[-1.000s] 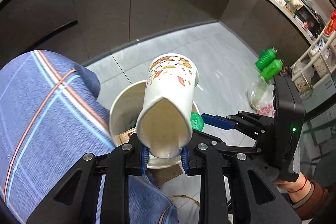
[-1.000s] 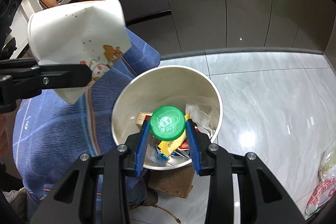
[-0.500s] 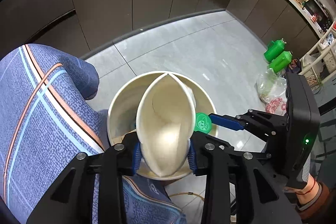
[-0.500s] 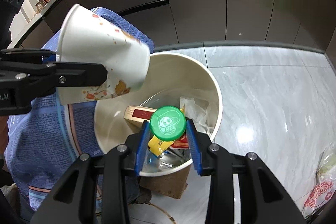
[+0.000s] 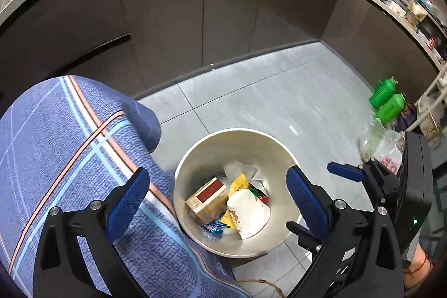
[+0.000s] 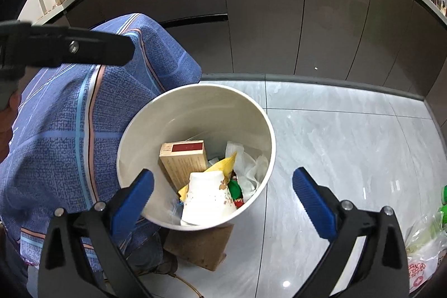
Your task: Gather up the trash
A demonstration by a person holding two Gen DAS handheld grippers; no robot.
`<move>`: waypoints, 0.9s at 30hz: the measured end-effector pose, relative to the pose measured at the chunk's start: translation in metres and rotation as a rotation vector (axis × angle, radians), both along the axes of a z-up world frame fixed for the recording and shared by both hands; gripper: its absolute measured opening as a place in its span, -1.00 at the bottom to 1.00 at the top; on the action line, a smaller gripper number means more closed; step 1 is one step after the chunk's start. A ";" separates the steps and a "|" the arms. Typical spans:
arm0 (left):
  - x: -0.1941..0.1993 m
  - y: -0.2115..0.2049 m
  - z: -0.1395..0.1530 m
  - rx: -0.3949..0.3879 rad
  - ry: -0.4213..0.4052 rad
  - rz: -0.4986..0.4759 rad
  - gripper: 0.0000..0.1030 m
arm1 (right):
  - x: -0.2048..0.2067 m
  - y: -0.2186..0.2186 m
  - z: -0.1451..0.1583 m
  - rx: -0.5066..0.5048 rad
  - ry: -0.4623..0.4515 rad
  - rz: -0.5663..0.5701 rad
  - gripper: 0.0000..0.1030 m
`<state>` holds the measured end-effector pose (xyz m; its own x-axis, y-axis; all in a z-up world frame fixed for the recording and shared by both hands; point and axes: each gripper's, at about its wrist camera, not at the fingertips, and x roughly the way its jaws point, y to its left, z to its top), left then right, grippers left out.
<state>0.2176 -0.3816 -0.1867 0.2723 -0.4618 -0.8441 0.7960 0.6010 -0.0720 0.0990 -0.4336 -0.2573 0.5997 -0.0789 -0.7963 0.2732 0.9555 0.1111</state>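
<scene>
Both grippers over the bin (image 5: 195, 158), pointing down into it. Left gripper (image 5: 218, 200) jaws spread wide, just been opening, nothing between the pads; blue pads either side of the bin mouth. Right gripper (image 6: 223, 197) same: jaws wide apart, just been opening, empty.

Paper cup (image 5: 248, 214) lies inside the bin on its side, on top of the other trash, near the bin wall closest to the grippers. White, with brown stains and a printed pattern. In the right wrist view the cup (image 6: 206, 200) sits just beside a tan box (image 6: 183, 158) with a red label, touching a yellow wrapper (image 6: 220, 165). White crumpled plastic (image 6: 251, 169) toward the far right wall of the bin. Something green and red sits beside the cup; cannot tell what.

Bin stands on a grey tile floor (image 6: 349, 144), against a blue plaid cloth (image 5: 69, 144) on the left side. Brown block (image 6: 201, 245) on the floor, partly under the bin's near edge. Two green bottles (image 5: 387, 102) and a plastic bag (image 5: 385, 150) at the floor's right edge. Dark cabinets (image 5: 223, 4) behind.
</scene>
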 end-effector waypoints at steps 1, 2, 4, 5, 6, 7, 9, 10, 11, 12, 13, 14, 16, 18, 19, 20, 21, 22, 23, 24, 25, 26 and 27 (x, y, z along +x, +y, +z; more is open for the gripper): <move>0.001 0.001 0.001 -0.003 0.004 0.009 0.83 | 0.001 0.000 -0.001 0.003 0.004 0.001 0.93; 0.001 0.003 0.002 -0.005 0.007 0.014 0.83 | 0.001 0.003 -0.002 0.003 0.007 0.002 0.93; 0.003 0.009 0.004 -0.009 0.004 0.018 0.83 | 0.001 0.006 -0.001 0.000 0.011 0.008 0.93; 0.002 0.011 0.006 -0.010 -0.002 0.020 0.83 | 0.002 0.009 0.000 -0.003 0.009 0.013 0.93; 0.001 0.012 0.007 -0.009 -0.007 0.021 0.83 | 0.000 0.009 0.003 -0.004 0.006 0.016 0.93; 0.000 0.013 0.008 -0.009 -0.014 0.022 0.83 | 0.001 0.012 0.005 -0.006 0.004 0.022 0.93; -0.001 0.017 0.011 -0.010 -0.020 0.023 0.83 | 0.001 0.014 0.009 -0.011 -0.001 0.027 0.93; -0.002 0.019 0.013 -0.012 -0.021 0.027 0.83 | 0.002 0.015 0.010 -0.014 -0.003 0.028 0.93; -0.002 0.019 0.015 -0.014 -0.020 0.029 0.83 | 0.002 0.016 0.012 -0.014 -0.005 0.029 0.93; -0.002 0.021 0.017 -0.019 -0.020 0.034 0.83 | 0.002 0.017 0.014 -0.014 -0.008 0.029 0.93; -0.002 0.023 0.019 -0.022 -0.020 0.038 0.83 | 0.002 0.018 0.017 -0.015 -0.012 0.030 0.93; -0.002 0.026 0.022 -0.027 -0.023 0.044 0.83 | 0.002 0.018 0.019 -0.016 -0.014 0.030 0.93; -0.004 0.031 0.027 -0.031 -0.037 0.056 0.83 | 0.002 0.021 0.027 -0.022 -0.021 0.034 0.93; -0.007 0.040 0.037 -0.035 -0.070 0.071 0.83 | 0.002 0.023 0.034 -0.018 -0.029 0.035 0.93; -0.010 0.046 0.043 -0.037 -0.093 0.080 0.83 | 0.001 0.025 0.039 -0.014 -0.035 0.036 0.93; -0.013 0.054 0.050 -0.046 -0.115 0.093 0.83 | 0.002 0.027 0.044 -0.013 -0.038 0.038 0.93; -0.015 0.061 0.055 -0.053 -0.127 0.107 0.83 | 0.002 0.030 0.050 -0.018 -0.042 0.037 0.93; -0.017 0.069 0.061 -0.059 -0.136 0.124 0.83 | 0.001 0.034 0.057 -0.028 -0.051 0.036 0.93; -0.020 0.082 0.068 -0.074 -0.145 0.150 0.83 | 0.001 0.037 0.061 -0.036 -0.058 0.037 0.93; -0.021 0.093 0.073 -0.083 -0.150 0.174 0.83 | 0.001 0.040 0.069 -0.044 -0.067 0.037 0.93; -0.023 0.105 0.078 -0.090 -0.157 0.205 0.83 | 0.001 0.044 0.075 -0.050 -0.074 0.037 0.93; -0.023 0.119 0.082 -0.099 -0.163 0.238 0.83 | 0.001 0.049 0.085 -0.054 -0.084 0.040 0.93; -0.024 0.131 0.086 -0.102 -0.168 0.269 0.83 | 0.001 0.053 0.091 -0.053 -0.095 0.046 0.93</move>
